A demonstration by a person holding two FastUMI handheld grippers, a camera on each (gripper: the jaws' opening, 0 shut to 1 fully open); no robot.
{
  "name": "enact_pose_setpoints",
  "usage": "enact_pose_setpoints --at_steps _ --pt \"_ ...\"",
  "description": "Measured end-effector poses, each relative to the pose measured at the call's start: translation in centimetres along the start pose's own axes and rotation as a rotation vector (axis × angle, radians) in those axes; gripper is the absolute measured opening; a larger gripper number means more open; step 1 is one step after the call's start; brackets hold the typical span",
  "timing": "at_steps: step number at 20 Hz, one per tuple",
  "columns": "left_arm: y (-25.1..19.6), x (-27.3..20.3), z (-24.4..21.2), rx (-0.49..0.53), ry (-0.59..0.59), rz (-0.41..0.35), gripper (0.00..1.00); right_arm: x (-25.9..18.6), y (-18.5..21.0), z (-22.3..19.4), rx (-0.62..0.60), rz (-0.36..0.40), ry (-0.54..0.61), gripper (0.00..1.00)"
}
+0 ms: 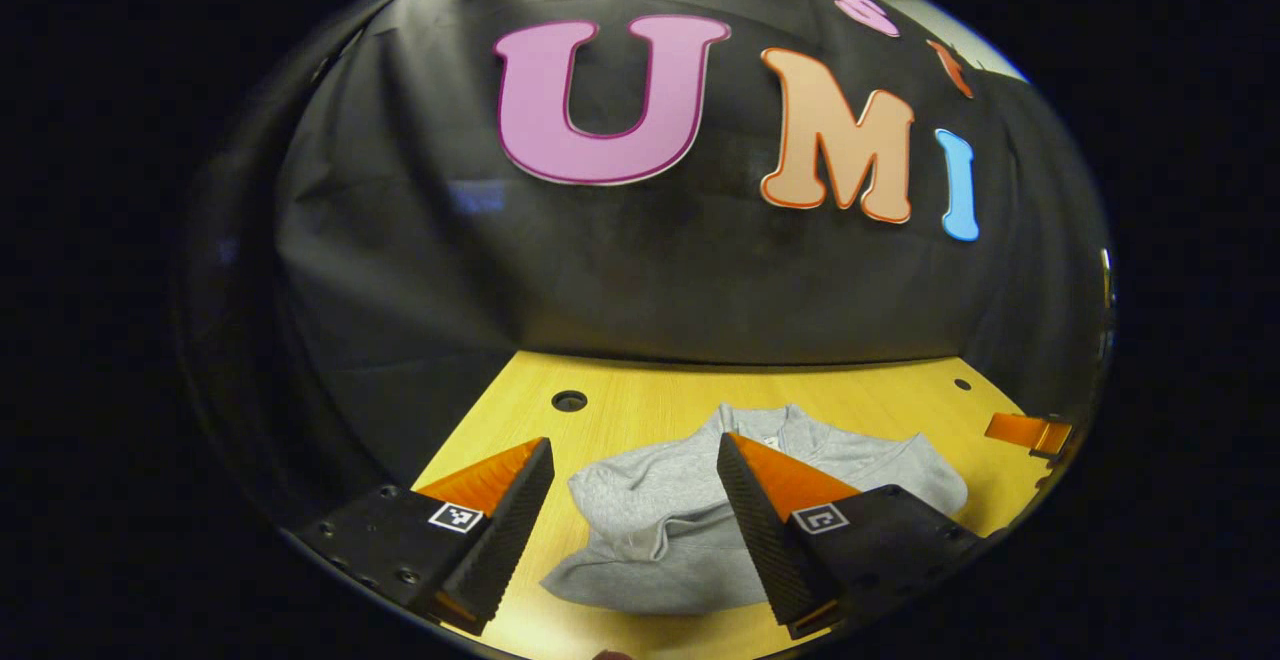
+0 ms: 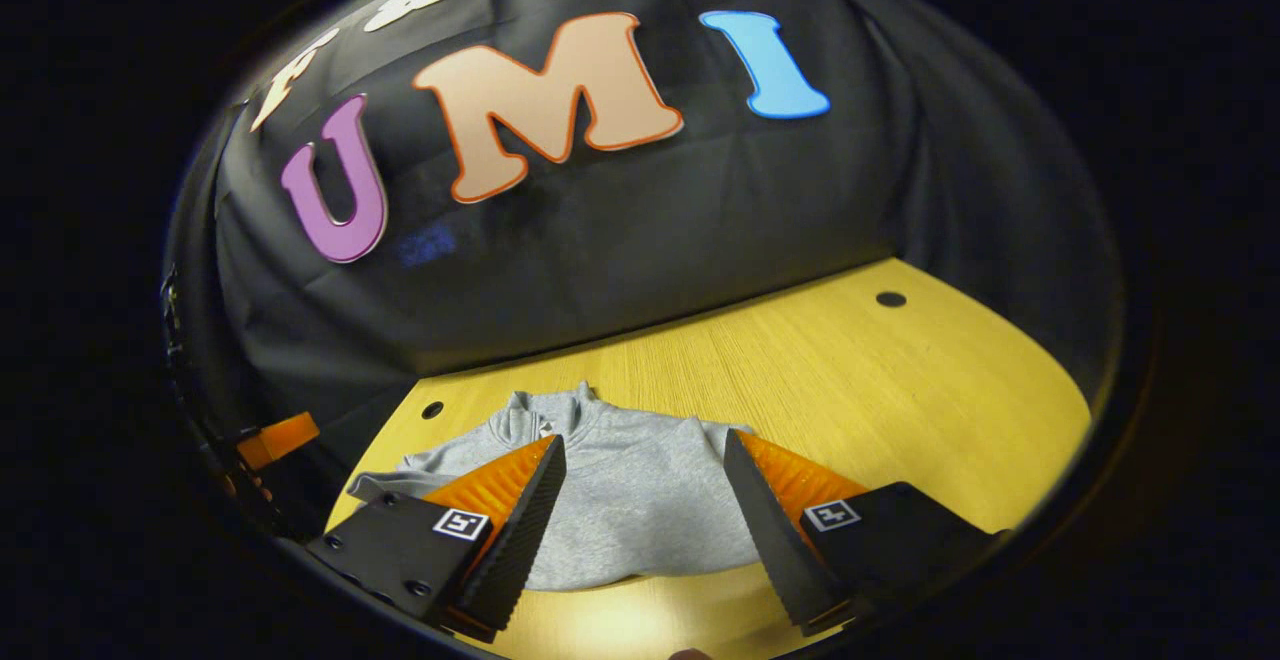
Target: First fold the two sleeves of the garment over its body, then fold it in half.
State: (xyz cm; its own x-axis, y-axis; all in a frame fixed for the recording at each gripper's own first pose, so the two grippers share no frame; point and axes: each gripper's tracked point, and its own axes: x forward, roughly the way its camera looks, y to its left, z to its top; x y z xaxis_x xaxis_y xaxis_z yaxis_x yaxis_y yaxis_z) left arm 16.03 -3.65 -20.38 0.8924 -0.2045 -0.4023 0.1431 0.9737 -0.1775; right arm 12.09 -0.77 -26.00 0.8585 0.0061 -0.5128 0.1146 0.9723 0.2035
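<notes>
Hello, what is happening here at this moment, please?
A person is folding a grey garment on a wooden table, with a two-finger gripper in each hand. The garment lies bunched up, with cloth folded over its body. Both the left gripper and the right gripper hang open above the garment, and neither holds any cloth. Whether the sleeves are fully folded in, I cannot tell.

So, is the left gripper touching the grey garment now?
Cannot tell. In the left gripper view the left gripper is open over the garment, and contact is unclear.
</notes>
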Motion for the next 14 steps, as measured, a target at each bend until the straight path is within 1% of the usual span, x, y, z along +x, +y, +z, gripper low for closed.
enact_pose_setpoints --at_steps 1,3,5,6,7,8,10,14 --pt "-0.3 -0.7 0.4 0.034 -0.025 0.004 0.96 -0.5 0.3 0.3 -0.039 0.004 -0.027 0.98" --pt "-0.6 -2.2 0.9 0.079 -0.058 0.009 0.95 -1.7 1.3 1.2 -0.118 0.015 -0.083 0.98" --pt "-0.3 -4.0 1.1 0.087 -0.072 0.019 0.95 -3.0 2.1 2.2 -0.189 0.015 -0.144 0.98" --pt "0.0 -4.5 1.1 0.082 -0.079 0.039 0.95 -3.5 2.6 2.7 -0.223 0.017 -0.173 0.94" --pt "0.2 -4.9 1.6 0.073 -0.098 0.053 0.96 -4.0 3.1 3.0 -0.246 0.023 -0.19 0.98" --pt "0.2 -5.5 1.9 0.068 -0.116 0.061 0.98 -4.4 3.7 3.0 -0.267 0.034 -0.202 0.98" --pt "0.5 -6.2 2.0 0.069 -0.124 0.07 0.98 -5.1 5.0 3.2 -0.293 0.057 -0.221 0.99" --pt "0.7 -6.7 2.2 0.073 -0.122 0.073 0.98 -5.4 6.4 3.3 -0.306 0.087 -0.23 1.0"
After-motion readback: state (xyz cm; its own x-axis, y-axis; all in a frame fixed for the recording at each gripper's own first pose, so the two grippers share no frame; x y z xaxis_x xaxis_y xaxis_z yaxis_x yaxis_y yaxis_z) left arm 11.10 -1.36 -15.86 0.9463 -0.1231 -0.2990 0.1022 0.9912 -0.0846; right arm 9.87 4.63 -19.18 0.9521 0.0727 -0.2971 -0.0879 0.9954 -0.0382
